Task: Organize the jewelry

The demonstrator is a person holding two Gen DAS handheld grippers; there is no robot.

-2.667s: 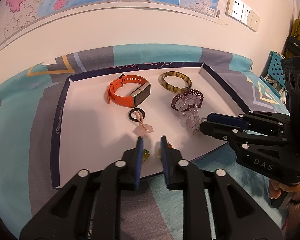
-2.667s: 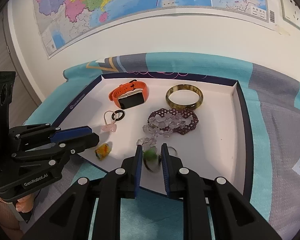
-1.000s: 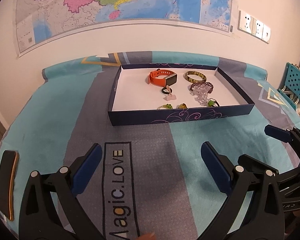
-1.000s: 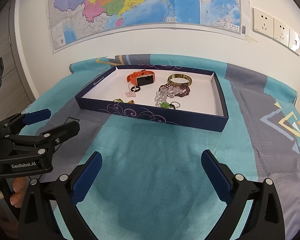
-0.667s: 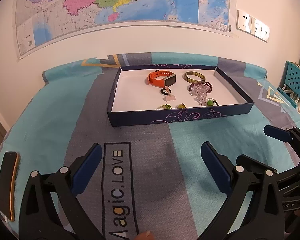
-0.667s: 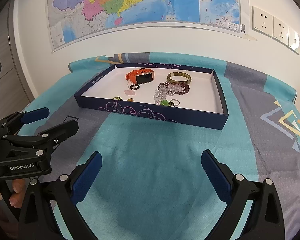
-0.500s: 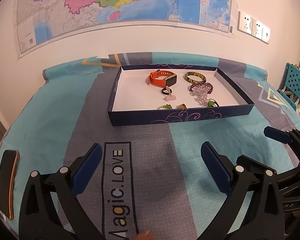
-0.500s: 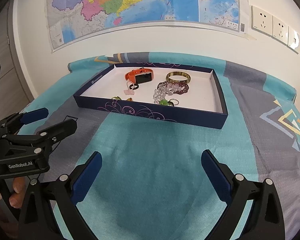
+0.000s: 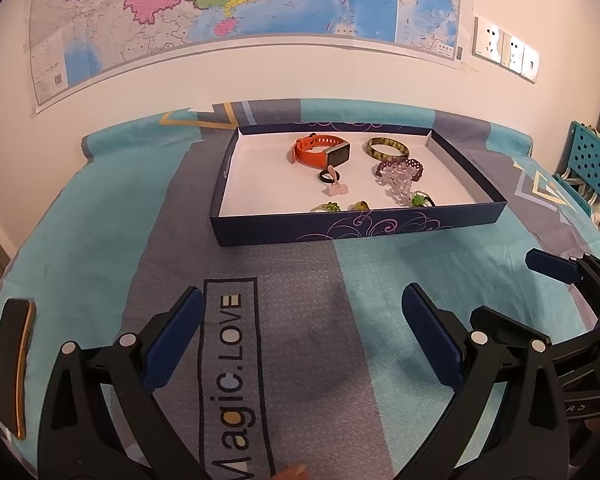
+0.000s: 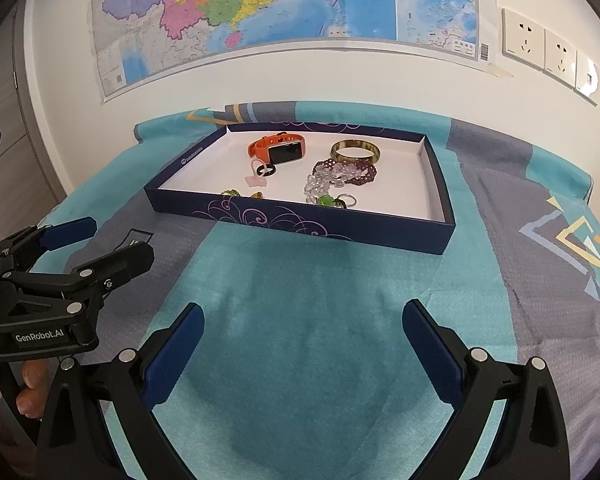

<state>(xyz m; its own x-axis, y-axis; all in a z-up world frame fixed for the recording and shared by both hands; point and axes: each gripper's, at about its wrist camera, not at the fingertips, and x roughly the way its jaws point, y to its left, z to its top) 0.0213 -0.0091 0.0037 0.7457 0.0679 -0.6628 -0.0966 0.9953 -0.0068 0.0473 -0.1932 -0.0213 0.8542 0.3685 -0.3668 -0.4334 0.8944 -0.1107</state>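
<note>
A dark blue tray (image 9: 356, 229) (image 10: 300, 222) with a white floor sits on the table ahead. In it lie an orange smartwatch (image 9: 320, 151) (image 10: 278, 149), a brown-green bangle (image 9: 387, 148) (image 10: 355, 151), a purple and clear bead bracelet (image 9: 400, 174) (image 10: 342, 174), a black ring with a pink charm (image 9: 331, 179) (image 10: 263, 172), and small green and amber pieces (image 9: 418, 200) (image 10: 326, 200) by the near wall. My left gripper (image 9: 304, 334) (image 10: 66, 254) is open and empty, well short of the tray. My right gripper (image 10: 302, 346) (image 9: 556, 268) is open and empty too.
The table wears a teal and grey cloth (image 9: 236, 360) printed "Magic.LOVE". A dark phone-like object (image 9: 12, 364) lies at the left table edge. A map (image 10: 284, 4) and wall sockets (image 10: 548, 48) are behind. A blue chair (image 9: 592, 160) stands at the right.
Both grippers left their small pieces in the tray, opened wide and drew back from it. In the last second they have hardly moved.
</note>
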